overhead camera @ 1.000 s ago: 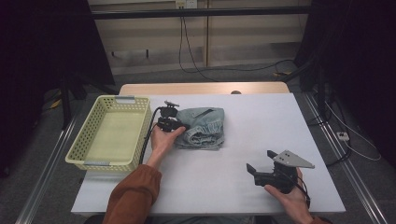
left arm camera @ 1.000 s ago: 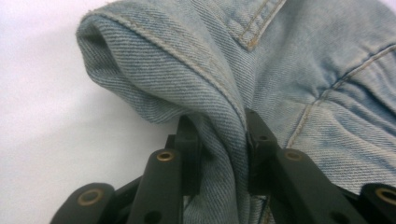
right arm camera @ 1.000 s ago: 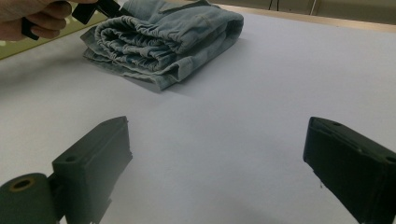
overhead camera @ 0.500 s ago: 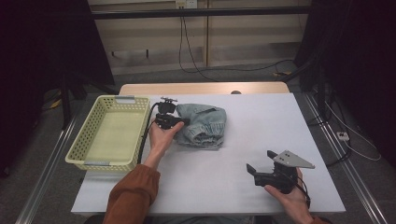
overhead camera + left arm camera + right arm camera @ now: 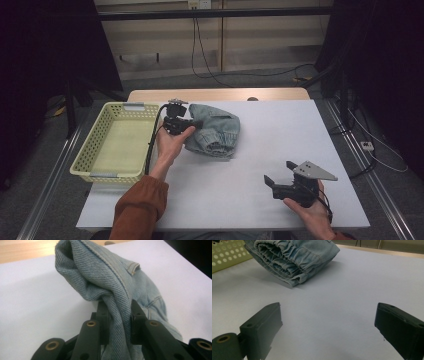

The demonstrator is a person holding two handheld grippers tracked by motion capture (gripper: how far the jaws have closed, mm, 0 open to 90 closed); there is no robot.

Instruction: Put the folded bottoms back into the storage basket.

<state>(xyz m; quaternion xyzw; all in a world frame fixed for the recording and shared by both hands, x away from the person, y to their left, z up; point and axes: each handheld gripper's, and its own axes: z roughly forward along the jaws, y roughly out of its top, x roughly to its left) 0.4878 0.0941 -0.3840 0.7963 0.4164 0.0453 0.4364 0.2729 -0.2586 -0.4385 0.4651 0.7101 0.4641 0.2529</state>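
Left tongs have risen w/ the denim garment, its edge lifted off the tabletop. They're clamped on a fold of it. Right tongs rest apart, garment well ahead of them.

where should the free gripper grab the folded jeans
Probably the elastic gathered edge of the denim garment facing the right hand-held gripper, coming in low from that near side with its wide-open jaws. That thick layered edge sits proud of the table, opposite the bunch pinched by the left hand-held gripper.
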